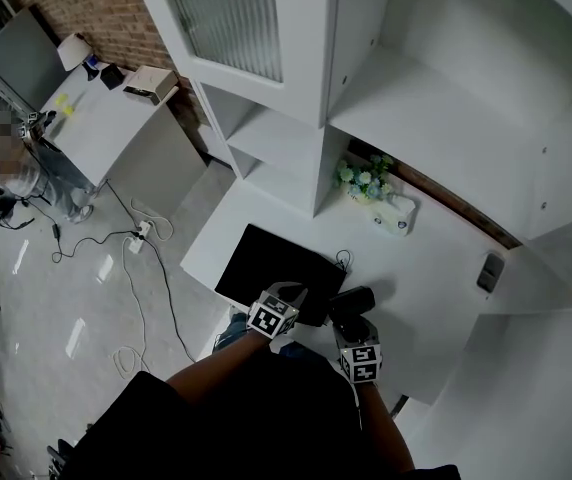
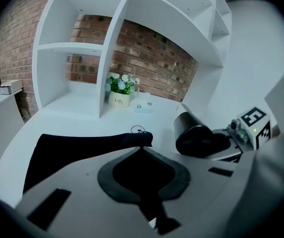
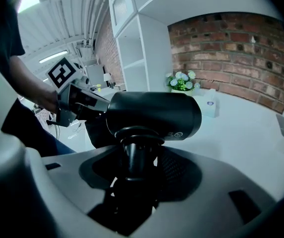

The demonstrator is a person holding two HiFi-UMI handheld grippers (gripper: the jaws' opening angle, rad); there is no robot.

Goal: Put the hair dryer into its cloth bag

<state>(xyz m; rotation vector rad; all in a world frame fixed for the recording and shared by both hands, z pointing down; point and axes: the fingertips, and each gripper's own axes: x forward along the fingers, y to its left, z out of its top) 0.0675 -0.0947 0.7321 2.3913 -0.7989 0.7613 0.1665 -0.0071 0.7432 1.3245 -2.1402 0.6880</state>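
Right gripper clamps the stiff, likely top-heavy dryer by its handle; left gripper pinches the limp bag at its edge.

On the white surface
A white pot of pale flowers stood beside a small white box, brick wall behind.

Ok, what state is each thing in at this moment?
cloth bag: flat on the table, near edge pinched.
hair dryer: outside the bag, gripped by its handle.
left gripper: fingers shut on the bag edge.
right gripper: fingers clamped on the dryer handle.
flower pot: upright.
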